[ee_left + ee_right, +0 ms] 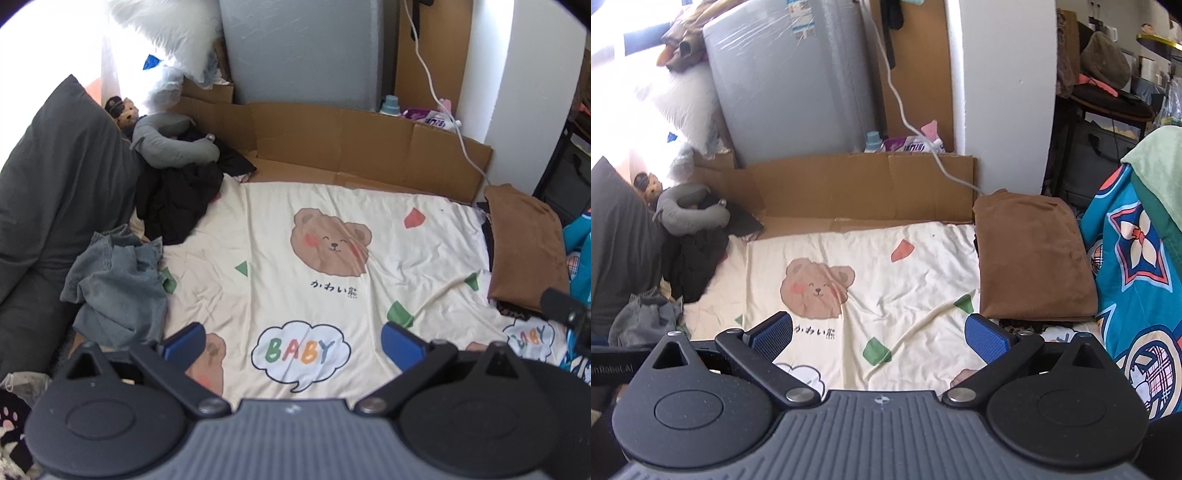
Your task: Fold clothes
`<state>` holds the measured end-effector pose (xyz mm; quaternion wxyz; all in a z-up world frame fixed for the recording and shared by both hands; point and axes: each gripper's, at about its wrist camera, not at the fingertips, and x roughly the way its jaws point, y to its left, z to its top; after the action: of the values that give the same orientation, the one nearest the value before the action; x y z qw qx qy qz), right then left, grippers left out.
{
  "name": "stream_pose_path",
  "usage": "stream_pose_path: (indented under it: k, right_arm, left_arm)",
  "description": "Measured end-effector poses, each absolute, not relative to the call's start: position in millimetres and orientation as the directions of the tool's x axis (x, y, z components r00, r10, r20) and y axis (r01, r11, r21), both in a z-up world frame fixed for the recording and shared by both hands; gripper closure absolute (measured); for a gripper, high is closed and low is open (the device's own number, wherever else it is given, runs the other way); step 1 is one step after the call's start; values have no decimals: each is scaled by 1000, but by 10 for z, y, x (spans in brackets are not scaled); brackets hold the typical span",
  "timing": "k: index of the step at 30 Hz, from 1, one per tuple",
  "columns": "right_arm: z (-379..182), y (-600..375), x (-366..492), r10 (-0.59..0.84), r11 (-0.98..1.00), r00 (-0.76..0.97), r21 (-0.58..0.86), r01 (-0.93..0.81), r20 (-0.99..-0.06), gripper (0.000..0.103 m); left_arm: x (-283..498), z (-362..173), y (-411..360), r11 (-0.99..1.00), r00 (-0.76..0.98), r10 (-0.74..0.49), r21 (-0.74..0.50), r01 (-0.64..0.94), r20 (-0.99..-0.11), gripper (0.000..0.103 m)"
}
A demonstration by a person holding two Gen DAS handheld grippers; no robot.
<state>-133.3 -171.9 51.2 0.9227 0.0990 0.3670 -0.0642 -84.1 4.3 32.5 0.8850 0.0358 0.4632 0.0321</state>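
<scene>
Left tongs [291,341]: mine, pads wide apart and holding nothing, above the cream bear-print bed sheet [332,236]
Right tongs [879,334]: likewise spread and empty, over the same sheet
Folded: a flat brown suede-like garment [1034,258] lay squared off at the sheet's right edge, atop something dark
Loose: a crumpled faded blue-grey denim garment [118,288] sat at the left edge, beside a heap of black clothing [177,206]
Handling: I judged the denim fairly heavy and limp, apt to sag but not slip; the black heap looked lighter and floppier
Hold: I would have pinched the denim at its gathered waistband, one corner per tongs; the heap's edges could not be made out
</scene>
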Motion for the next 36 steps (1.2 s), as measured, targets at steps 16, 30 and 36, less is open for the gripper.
stream_pose_path:
  k: [16, 30, 36]
  right_arm:
    - [461, -1648, -1284, -25, 977, 700, 132, 169, -714, 1]
    - [444, -1688, -1297, -19, 977, 699, 134, 164, -714, 1]
    - [431, -1707, -1306, -17, 978, 700, 134, 161, -714, 1]
  left_arm:
    - [-857, 321, 49, 995, 568, 92, 95, -24, -818, 1]
    - [-856, 315, 23, 995, 565, 81, 95, -3, -821, 1]
    - [-864, 316, 19, 995, 567, 82, 98, -3, -820, 1]
